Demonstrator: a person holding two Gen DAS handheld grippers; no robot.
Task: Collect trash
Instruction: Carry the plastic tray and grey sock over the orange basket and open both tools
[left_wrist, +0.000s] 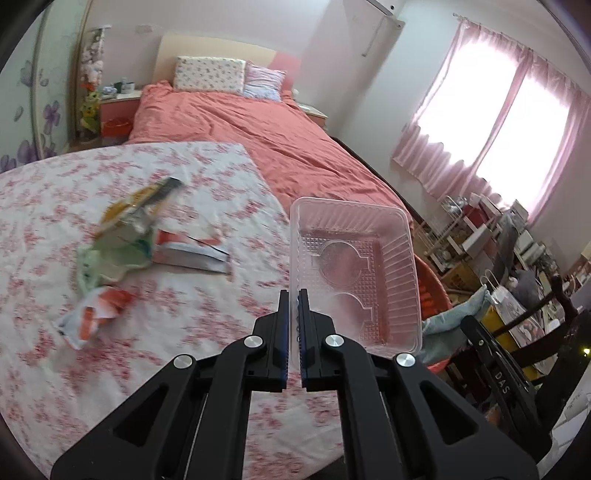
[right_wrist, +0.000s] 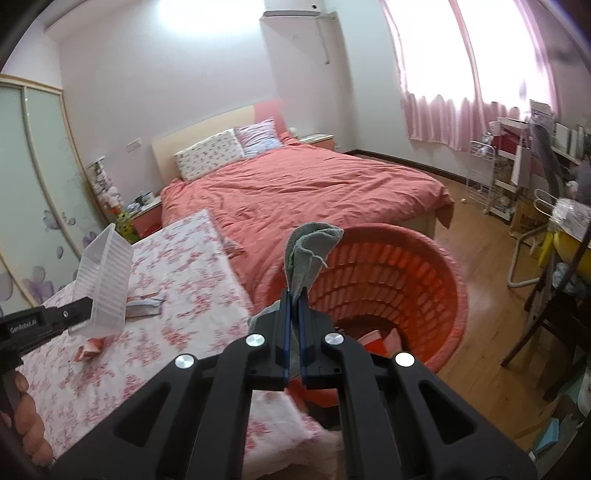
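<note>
We are gripping a clear plastic tray (left_wrist: 354, 273) with the left tongs (left_wrist: 293, 295), which are clenched on its thin rim. The tray is rectangular with rounded corners, ribbed along its walls and stamped with a fine diamond grid and two rounded recesses in its floor. It is hanging in the air above the bench's edge, beside the orange basket (right_wrist: 391, 273), and it looks bare inside.

With the right tongs (right_wrist: 293, 295) we are pinching a grey-green cloth (right_wrist: 310, 251), soft and nubbly like terry, with one loose thread at its hem. It is folding over itself just above the basket's near rim.

The basket is round, made of orange plastic lattice with rows of small rectangular openings, and something red and pink is lying at its bottom. It is standing on the wooden floor between the bench and the bed (right_wrist: 295, 184).

The bench (left_wrist: 184, 314) beside the basket is wearing a white cloth printed with pink blossoms. On it, on the far side from the basket, we are counting roughly four crumpled wrappers (left_wrist: 122, 236): one yellow and dark, one pale green, one red and silver, one orange and white; motion blur is hiding their print.

We are counting two pillows at the head of the coral-covered bed.
</note>
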